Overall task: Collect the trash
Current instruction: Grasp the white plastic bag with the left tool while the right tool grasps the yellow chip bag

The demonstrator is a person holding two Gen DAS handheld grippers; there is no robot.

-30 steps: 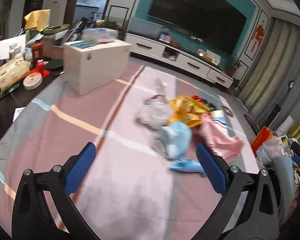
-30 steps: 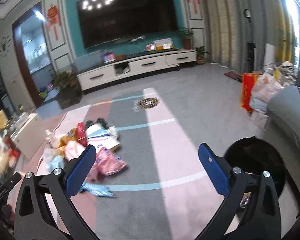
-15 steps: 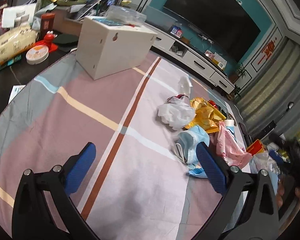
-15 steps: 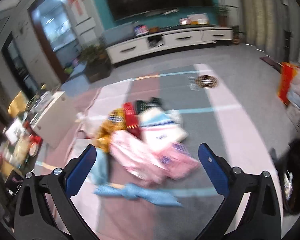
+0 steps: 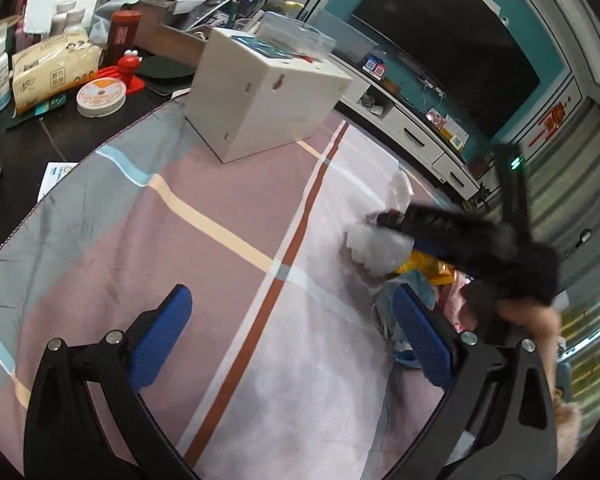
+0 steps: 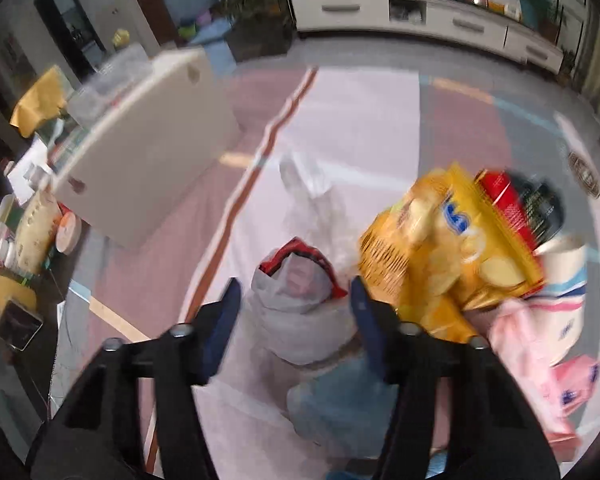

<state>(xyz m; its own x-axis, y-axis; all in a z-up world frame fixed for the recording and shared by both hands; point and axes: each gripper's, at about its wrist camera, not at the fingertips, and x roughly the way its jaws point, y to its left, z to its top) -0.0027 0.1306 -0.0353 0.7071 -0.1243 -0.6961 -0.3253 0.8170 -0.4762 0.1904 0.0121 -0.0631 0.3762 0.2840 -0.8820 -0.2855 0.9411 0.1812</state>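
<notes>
A pile of trash lies on the striped cloth (image 5: 220,264). It holds a white plastic bag with a red rim (image 6: 300,304), a yellow snack bag (image 6: 440,240), a red packet (image 6: 504,200), pink wrappers (image 6: 540,360) and a blue wrapper (image 6: 340,404). My right gripper (image 6: 296,300) is open, its blue pads on either side of the white bag, not closed on it. In the left wrist view the right gripper (image 5: 452,236) shows as a dark shape over the white bag (image 5: 376,248). My left gripper (image 5: 288,336) is open and empty above the bare cloth, left of the pile.
A white box (image 5: 260,92) stands on the cloth's far left, also in the right wrist view (image 6: 140,152). Beyond it is a dark tabletop (image 5: 20,152) with tissues (image 5: 52,68), a tape roll (image 5: 100,98) and bottles. A white TV cabinet (image 6: 420,16) runs along the back.
My right gripper has swung left and down onto the pile and narrowed its opening around the white bag. The left gripper has stayed open and shifted slightly; the right gripper now appears in its view.
</notes>
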